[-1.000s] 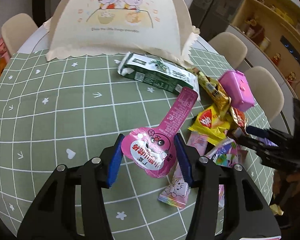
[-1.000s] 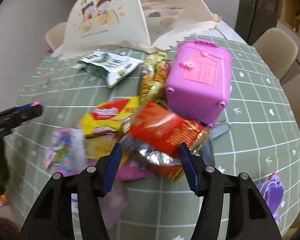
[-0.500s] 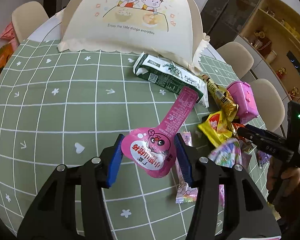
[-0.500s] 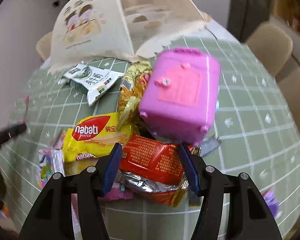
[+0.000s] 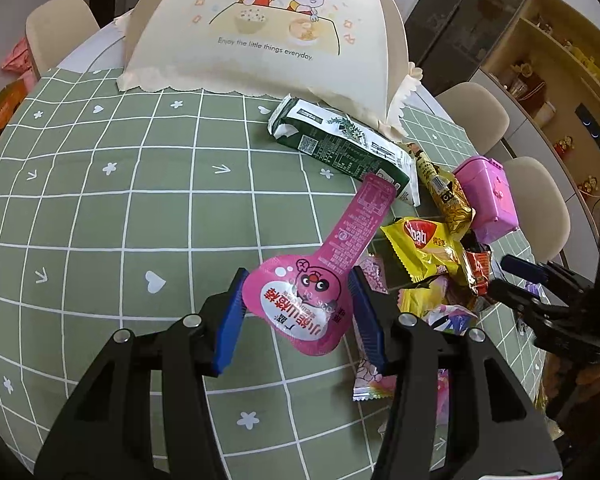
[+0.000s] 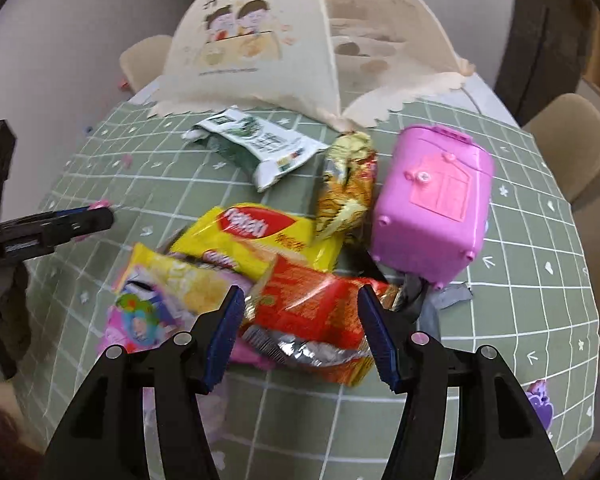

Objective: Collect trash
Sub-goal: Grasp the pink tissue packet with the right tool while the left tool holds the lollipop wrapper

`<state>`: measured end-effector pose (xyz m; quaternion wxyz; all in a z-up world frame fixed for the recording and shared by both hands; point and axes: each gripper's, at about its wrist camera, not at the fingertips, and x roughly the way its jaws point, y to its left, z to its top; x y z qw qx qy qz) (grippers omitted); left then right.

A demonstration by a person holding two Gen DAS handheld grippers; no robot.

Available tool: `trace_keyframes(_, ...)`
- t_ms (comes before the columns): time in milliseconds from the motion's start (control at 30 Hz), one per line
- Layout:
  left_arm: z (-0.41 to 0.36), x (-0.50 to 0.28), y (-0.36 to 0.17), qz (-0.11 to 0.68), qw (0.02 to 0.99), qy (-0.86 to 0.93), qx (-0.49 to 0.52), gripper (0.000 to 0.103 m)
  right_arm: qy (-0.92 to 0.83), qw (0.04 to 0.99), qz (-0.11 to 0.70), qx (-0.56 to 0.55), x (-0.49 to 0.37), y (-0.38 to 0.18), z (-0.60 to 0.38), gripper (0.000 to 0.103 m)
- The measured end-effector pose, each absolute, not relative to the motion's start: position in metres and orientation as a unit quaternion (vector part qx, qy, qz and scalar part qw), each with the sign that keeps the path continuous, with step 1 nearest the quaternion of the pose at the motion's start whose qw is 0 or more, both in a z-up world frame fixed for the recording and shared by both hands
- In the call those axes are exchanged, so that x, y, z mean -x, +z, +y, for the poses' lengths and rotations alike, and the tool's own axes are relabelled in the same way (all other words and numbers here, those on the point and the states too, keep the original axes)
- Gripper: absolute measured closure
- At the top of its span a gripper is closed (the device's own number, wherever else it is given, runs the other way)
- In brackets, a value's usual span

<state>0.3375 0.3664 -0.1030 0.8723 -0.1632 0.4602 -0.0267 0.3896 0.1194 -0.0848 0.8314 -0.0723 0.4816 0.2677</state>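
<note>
My left gripper is shut on a pink spoon-shaped snack wrapper and holds it above the green checked tablecloth. My right gripper is shut on a red foil wrapper at the near edge of a trash pile. The pile holds a yellow wafer wrapper, a gold wrapper, a green-white packet and pink-yellow candy wrappers. In the left wrist view the pile lies right of my left gripper, with the right gripper beyond it.
A pink toy suitcase stands right of the pile. A cream food cover tent stands at the table's far side. Beige chairs ring the round table. A small purple object lies near the right edge.
My left gripper has lifted and pulled back with the pink wrapper. My right gripper has moved the red wrapper back toward the near edge of the pile, and the candy wrappers shifted.
</note>
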Motion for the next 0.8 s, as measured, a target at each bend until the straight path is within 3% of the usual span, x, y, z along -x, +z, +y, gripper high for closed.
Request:
trace_keyframes(233, 0.377, -0.332, -0.106, 0.458, 0.873, -0.005, 0.168, 0.055, 0.287, 0.813, 0.506, -0.033, -0.352, -0.092, 0.145, 0.047)
trace_keyframes(333, 0.383, -0.329, -0.105, 0.456, 0.874, 0.005, 0.171, 0.055, 0.289, 0.807, 0.514, 0.026, -0.344, -0.113, 0.172, 0.047)
trace_keyframes(433, 0.387, -0.324, -0.103, 0.454, 0.874, 0.010, 0.172, 0.055, 0.298, 0.800, 0.517, 0.059, -0.349, -0.124, 0.186, 0.077)
trace_keyframes(533, 0.390, -0.319, -0.103, 0.452, 0.874, 0.014, 0.177, 0.055, 0.302, 0.798, 0.519, 0.046, -0.360, -0.123, 0.185, 0.088)
trace_keyframes(800, 0.380, -0.314, -0.096, 0.442, 0.877, 0.005, 0.189, 0.055, 0.281, 0.837, 0.466, 0.049, -0.384, -0.082, 0.166, 0.095)
